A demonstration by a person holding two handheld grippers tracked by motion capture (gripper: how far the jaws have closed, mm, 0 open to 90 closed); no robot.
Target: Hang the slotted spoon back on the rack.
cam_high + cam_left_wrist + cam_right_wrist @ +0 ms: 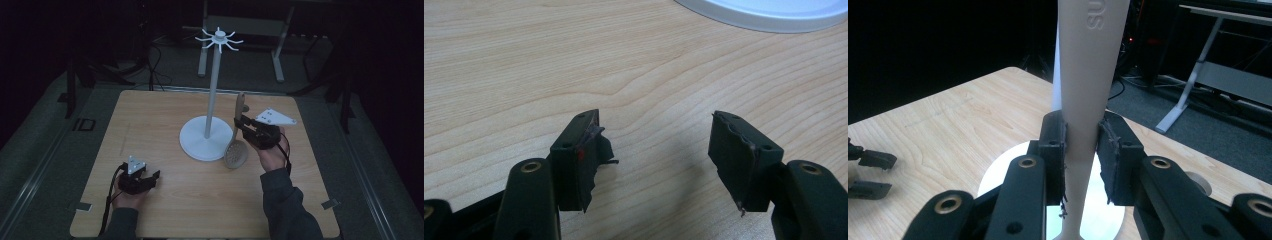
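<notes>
Left gripper [156, 176]: it is rested low on the table [165, 115] at the near left, well apart from the work; its jaws are spread wide with bare wood between them in the left gripper view, so nothing is held. It is judged to be parked out of the way, as the job in hand calls for one tool.

Stand [210, 105]: a white post on a round base is set at the middle of the table, with a ring of short hooks [219, 39] at the top. It is judged to be placed centrally so that either side can reach the hooks.

Slotted spoon [236, 148]: it is held just to the right of the stand's base, bowl downward and close to the base's edge; whether the bowl touches the table cannot be told. The handle end is kept uppermost, presumably so that it can be brought to a hook.

Right gripper [239, 124]: its jaws are clamped tight on the spoon's handle [1083, 100], about midway up, with the pads pressed on both sides in the right gripper view. The grip is judged to be taken below the handle's tip so that the tip stays free for hanging.

Step in hand: the spoon is judged to be lifted toward the hooks, not yet hung.
</notes>
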